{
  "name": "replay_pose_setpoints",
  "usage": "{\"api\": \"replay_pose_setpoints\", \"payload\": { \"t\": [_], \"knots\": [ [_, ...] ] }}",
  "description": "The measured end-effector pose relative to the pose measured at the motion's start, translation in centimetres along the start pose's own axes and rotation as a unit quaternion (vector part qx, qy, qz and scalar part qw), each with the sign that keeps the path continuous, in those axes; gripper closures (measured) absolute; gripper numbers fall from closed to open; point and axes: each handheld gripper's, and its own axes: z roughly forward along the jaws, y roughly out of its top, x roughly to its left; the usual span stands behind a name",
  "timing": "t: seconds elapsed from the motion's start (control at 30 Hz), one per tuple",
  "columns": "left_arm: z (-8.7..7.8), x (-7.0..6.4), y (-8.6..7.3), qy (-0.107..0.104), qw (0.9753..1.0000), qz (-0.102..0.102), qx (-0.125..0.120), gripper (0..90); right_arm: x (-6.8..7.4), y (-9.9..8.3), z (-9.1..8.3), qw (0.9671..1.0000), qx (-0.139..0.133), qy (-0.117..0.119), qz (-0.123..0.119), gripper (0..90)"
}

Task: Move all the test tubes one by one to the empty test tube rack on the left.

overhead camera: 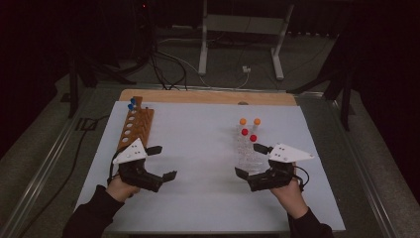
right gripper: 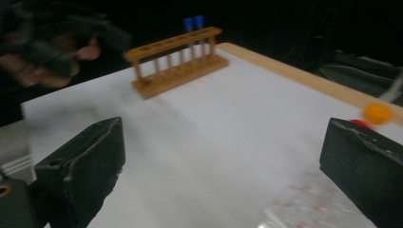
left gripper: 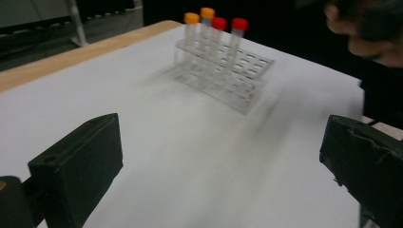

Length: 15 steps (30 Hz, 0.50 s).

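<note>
The right hand-held gripper (overhead camera: pixel 250 159) hangs low over the white table (overhead camera: pixel 198 148) with its jaws spread wide and nothing between them. The near end of the clear tube rack (overhead camera: pixel 249 151) lies between those jaws; the rack runs away from the gripper, and at its far end stand two red-capped tubes (overhead camera: pixel 248 134) and, beyond them, two orange-capped tubes (overhead camera: pixel 249 121). The left hand-held gripper (overhead camera: pixel 164 161) is released too, jaws wide and empty. Just beyond it stands the wooden rack (overhead camera: pixel 136 126), with two blue-capped tubes (overhead camera: pixel 132 103) at its far end.
</note>
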Motion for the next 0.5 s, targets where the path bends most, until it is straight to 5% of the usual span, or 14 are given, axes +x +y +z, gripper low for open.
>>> {"api": "replay_pose_setpoints", "payload": {
  "t": [0.3,0.5],
  "knots": [
    [1.1,-1.4,-1.5,-0.028,0.9995,0.01,0.008,1.5,-3.2,-0.7,0.4,0.9981,0.025,-0.053,0.017,1.4],
    [1.1,-1.5,-2.2,-0.023,0.9997,0.011,0.002,1.5,-5.2,-1.9,1.5,0.995,0.051,-0.078,0.037,7.8]
  ]
}}
